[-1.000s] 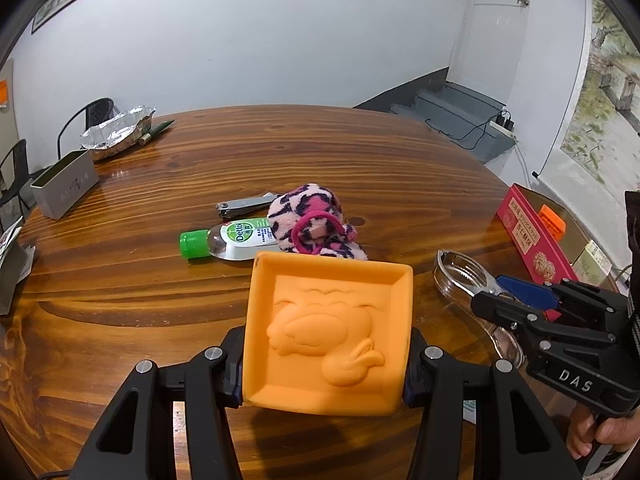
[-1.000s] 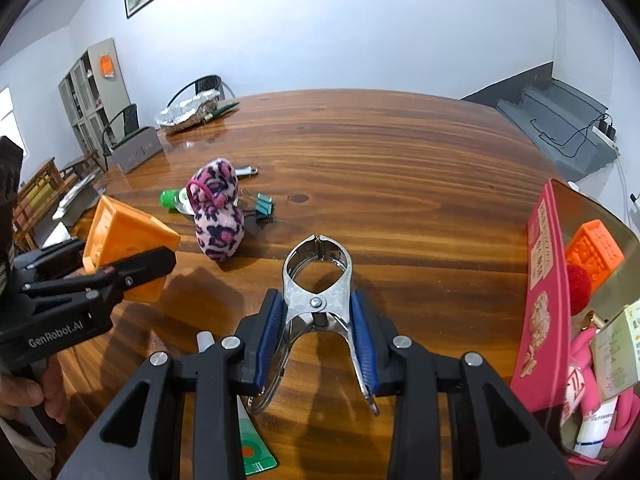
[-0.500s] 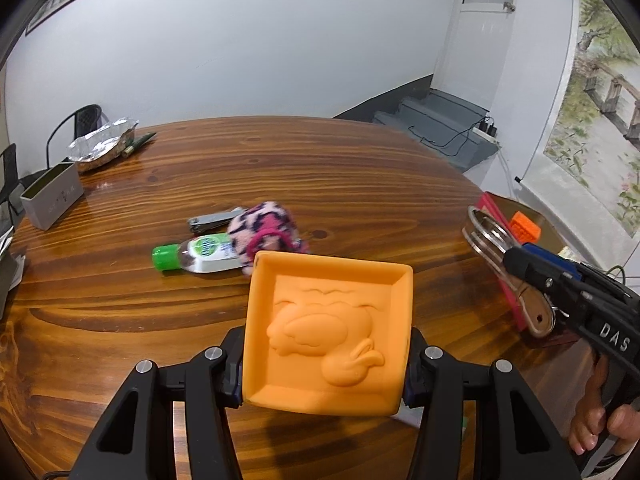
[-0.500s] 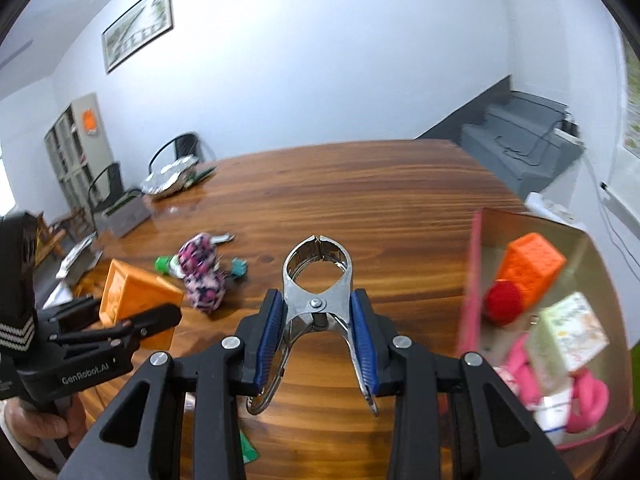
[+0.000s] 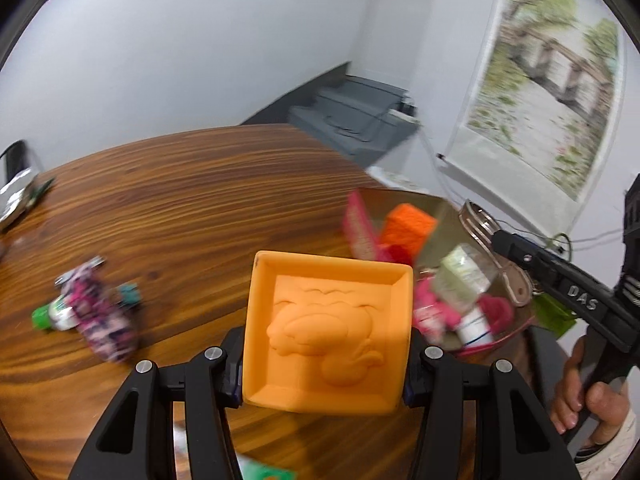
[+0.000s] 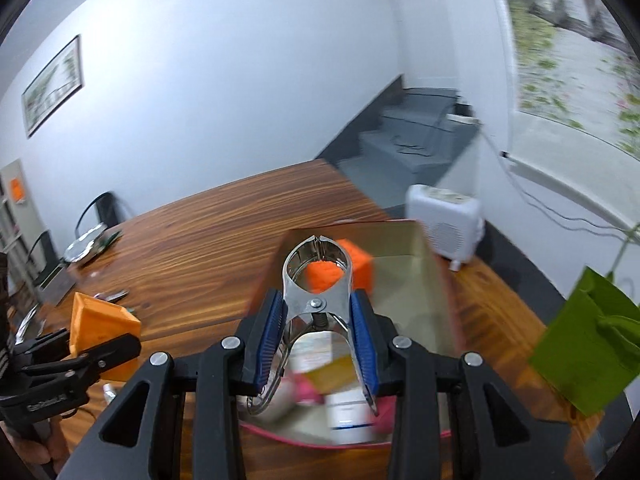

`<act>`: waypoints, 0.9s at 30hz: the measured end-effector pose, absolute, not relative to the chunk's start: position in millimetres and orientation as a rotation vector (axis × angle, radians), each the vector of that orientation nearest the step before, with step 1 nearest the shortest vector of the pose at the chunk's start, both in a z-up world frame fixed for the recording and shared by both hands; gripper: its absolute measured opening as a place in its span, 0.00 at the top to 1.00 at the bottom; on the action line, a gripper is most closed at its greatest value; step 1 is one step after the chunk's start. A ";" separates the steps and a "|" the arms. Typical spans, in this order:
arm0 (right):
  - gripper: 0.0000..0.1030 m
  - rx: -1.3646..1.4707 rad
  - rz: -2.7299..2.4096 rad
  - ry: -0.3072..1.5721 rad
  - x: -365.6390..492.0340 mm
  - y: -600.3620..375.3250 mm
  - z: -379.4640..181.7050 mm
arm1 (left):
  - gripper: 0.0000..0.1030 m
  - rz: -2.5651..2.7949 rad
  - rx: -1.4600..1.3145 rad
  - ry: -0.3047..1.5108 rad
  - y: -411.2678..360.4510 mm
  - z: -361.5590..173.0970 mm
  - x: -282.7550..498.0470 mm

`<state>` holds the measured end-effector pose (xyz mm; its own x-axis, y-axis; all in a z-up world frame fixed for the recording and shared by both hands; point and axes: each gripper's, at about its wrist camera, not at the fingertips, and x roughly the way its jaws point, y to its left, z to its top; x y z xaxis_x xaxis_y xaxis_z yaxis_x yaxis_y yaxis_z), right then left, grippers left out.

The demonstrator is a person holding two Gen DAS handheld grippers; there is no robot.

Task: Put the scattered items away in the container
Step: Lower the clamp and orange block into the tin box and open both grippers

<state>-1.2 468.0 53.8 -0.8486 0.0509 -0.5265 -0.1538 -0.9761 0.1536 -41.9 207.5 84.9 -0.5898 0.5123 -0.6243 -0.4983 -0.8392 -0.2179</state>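
Container (image 6: 436, 280) sits at the table's right edge, partly filled. My right gripper (image 6: 318, 344) clamps the metal clip (image 6: 316, 280) above it; my left gripper (image 5: 326, 344) grips the orange mould (image 5: 328, 328) just short. Risk — releasing both together, the mould could strike the rim and fall outside.

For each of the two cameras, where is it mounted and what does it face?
Left wrist: on the left hand-held gripper, which clamps an orange square mould; faces the open box; a hand shows.
Right wrist: on the right hand-held gripper, which clamps a metal spring clamp above that box.
Shared: box, wooden table, mould.
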 end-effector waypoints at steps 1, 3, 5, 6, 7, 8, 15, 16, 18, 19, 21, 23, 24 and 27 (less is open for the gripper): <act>0.62 -0.817 2.894 0.300 0.2 476.2 54.1 | 0.47 2.375 -0.940 -0.022 215.0 87.2 -42.5; 0.62 -0.815 2.880 0.307 1.9 483.3 53.8 | 0.47 2.347 -0.927 -0.009 233.5 92.1 -44.8; 0.62 -0.814 2.868 0.312 3.8 490.8 52.8 | 0.47 2.321 -0.917 0.002 250.1 96.0 -48.3; 0.62 -0.814 2.864 0.315 3.6 493.2 52.4 | 0.47 2.309 -0.914 0.006 257.7 97.9 -49.9; 0.62 -0.814 2.860 0.319 2.6 495.6 51.2 | 0.47 2.297 -0.910 0.010 264.3 100.0 -49.7; 0.62 -0.816 2.855 0.325 2.3 499.4 50.3 | 0.47 2.282 -0.907 0.013 272.6 101.3 -50.8; 0.62 -0.853 2.849 0.382 -11.4 518.5 50.3 | 0.46 2.213 -0.947 0.020 305.9 91.8 -66.3; 0.62 -0.855 2.852 0.388 -14.0 520.3 50.2 | 0.46 2.201 -0.957 0.014 308.1 89.8 -69.4; 0.62 -0.868 2.860 0.396 -18.9 522.2 48.3 | 0.46 2.188 -0.976 0.000 310.0 87.3 -73.7; 0.62 -0.879 2.862 0.402 -20.9 523.4 45.9 | 0.43 2.179 -0.979 -0.012 309.7 86.9 -75.0; 0.62 -0.919 2.864 0.423 -25.3 524.5 40.2 | 0.42 2.164 -0.974 -0.027 309.4 87.1 -77.1; 0.62 -0.947 2.857 0.454 -28.5 528.4 34.7 | 0.42 2.166 -0.973 -0.023 309.9 87.1 -77.2; 0.62 -0.954 2.855 0.466 -29.2 529.2 32.9 | 0.42 2.168 -0.975 -0.023 308.5 86.5 -77.2; 0.55 -0.961 2.852 0.520 -28.8 532.8 30.4 | 0.37 2.165 -0.988 -0.041 305.5 83.7 -78.2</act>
<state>-28.8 532.8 30.4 -0.7985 -0.0252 -0.6015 -0.1889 -0.9382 0.2901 -78.2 305.5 83.7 -0.4266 0.6400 -0.6391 -0.6153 -0.7233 -0.3135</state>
